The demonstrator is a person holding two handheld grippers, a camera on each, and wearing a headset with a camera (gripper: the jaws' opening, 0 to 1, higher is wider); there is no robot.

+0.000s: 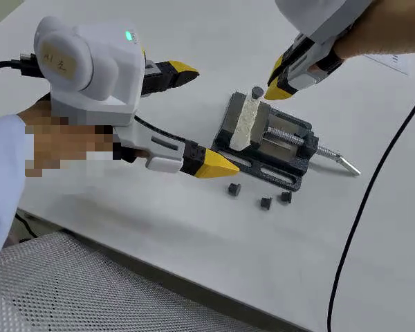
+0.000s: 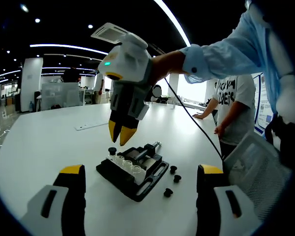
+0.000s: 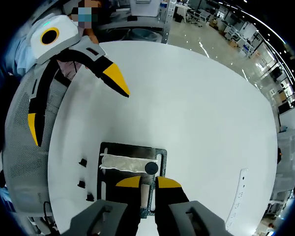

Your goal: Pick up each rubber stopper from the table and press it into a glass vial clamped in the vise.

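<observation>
A black vise [image 1: 288,153] [image 2: 148,178] [image 3: 132,149] clamps a row of clear glass vials [image 1: 245,124] [image 2: 128,164] [image 3: 120,163]. One dark rubber stopper [image 1: 257,91] [image 2: 111,151] [image 3: 151,168] sits in the end vial. Three loose stoppers [image 1: 265,203] [image 2: 177,178] [image 3: 82,184] lie on the table beside the vise. My right gripper [image 1: 279,87] [image 2: 120,135] [image 3: 149,183] hovers just above the stoppered vial, its jaws almost together with nothing between them. My left gripper [image 1: 199,119] [image 2: 141,172] is wide open and holds nothing, off to the left of the vise.
The white table [image 1: 194,228] runs wide around the vise. A black cable [image 1: 373,194] trails along the right side. The vise's screw handle [image 1: 339,160] sticks out to the right. A mesh chair [image 1: 69,290] stands at the near edge. A person [image 2: 228,105] stands beyond the table.
</observation>
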